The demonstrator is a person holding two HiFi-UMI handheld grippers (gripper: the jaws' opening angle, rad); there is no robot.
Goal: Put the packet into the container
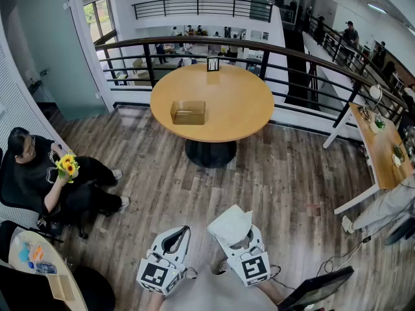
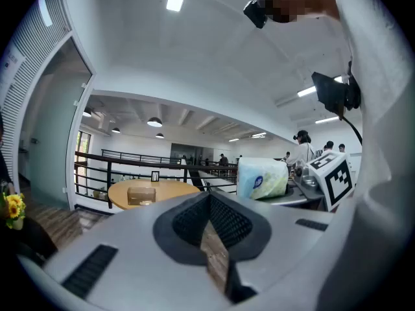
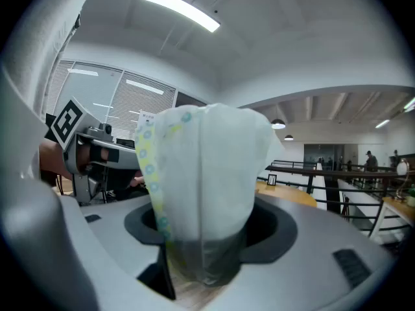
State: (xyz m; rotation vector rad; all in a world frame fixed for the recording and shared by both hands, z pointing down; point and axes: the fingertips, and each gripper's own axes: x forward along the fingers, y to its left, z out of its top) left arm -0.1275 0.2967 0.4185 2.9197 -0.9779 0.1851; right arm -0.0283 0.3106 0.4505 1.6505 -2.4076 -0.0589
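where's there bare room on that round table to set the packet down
The round table is mostly bare. Free: its whole right half, the near strip in front of the clear container, and the gap between the container and the small black frame at the far edge. Tightest: left of the container, near the rim.

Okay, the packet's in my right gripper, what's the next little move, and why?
Probably step forward and carry the right gripper toward the round table. Its jaws are closed on the packet, but the container sits on that table well ahead across the floor, likely beyond reach.
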